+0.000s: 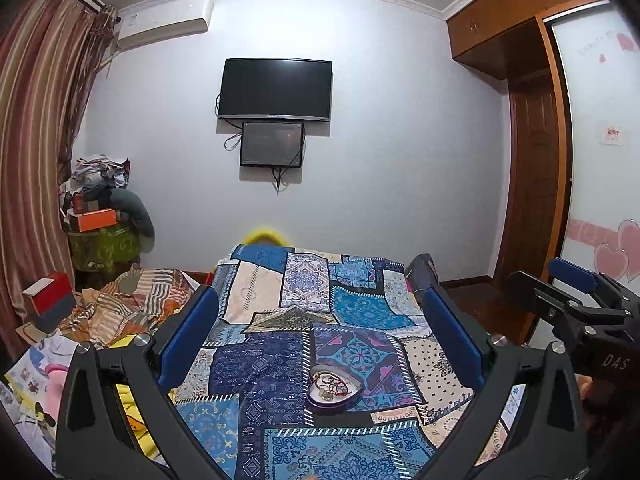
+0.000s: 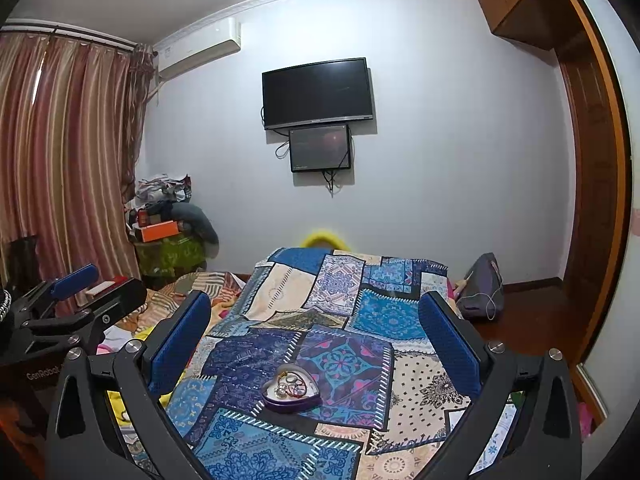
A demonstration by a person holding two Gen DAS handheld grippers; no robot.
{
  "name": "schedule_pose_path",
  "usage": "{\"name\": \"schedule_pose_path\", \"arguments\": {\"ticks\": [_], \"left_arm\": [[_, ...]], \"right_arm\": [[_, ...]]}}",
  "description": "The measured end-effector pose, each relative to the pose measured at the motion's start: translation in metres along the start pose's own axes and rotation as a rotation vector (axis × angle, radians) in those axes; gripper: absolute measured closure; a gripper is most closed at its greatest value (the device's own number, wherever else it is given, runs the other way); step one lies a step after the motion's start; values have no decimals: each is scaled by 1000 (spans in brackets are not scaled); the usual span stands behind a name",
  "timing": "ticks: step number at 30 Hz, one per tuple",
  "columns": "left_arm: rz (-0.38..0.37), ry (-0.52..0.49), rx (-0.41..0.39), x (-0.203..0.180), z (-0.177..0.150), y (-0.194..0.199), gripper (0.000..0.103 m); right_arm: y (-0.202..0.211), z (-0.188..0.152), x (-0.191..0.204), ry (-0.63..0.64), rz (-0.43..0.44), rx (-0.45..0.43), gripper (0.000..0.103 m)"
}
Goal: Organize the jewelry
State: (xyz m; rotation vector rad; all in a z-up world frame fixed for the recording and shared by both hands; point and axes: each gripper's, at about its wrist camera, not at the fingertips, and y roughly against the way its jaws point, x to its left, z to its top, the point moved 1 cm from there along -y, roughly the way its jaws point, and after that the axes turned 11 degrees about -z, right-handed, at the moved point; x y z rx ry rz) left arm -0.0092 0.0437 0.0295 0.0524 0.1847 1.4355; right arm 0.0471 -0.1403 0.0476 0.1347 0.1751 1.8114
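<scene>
A heart-shaped purple tin [image 1: 335, 391] lies on the blue patchwork cloth [image 1: 280, 360] and holds a tangle of jewelry [image 1: 331, 383]: rings, thin chains and a red cord. It also shows in the right wrist view [image 2: 291, 393]. My left gripper [image 1: 318, 312] is open and empty, raised above and behind the tin. My right gripper [image 2: 314, 316] is open and empty, likewise held above the tin. The right gripper shows at the right edge of the left wrist view [image 1: 576, 300]; the left gripper shows at the left edge of the right wrist view [image 2: 72, 300].
The cloth [image 2: 340, 320] covers a bed-like surface. Rumpled striped bedding [image 1: 132, 300] and a red box [image 1: 50, 292] lie to the left. A grey bag [image 2: 480, 284] sits on the floor at the right. A TV [image 1: 276, 90] hangs on the far wall.
</scene>
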Motion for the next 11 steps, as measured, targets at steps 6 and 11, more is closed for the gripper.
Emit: {"name": "schedule_pose_path", "arguments": {"ticks": [6, 11], "left_arm": [[-9, 4, 1, 3, -1, -1, 0], [-13, 11, 12, 5, -2, -3, 0]], "right_arm": [[0, -1, 1, -2, -3, 5, 0], [-2, -2, 1, -6, 0, 9, 0]]}}
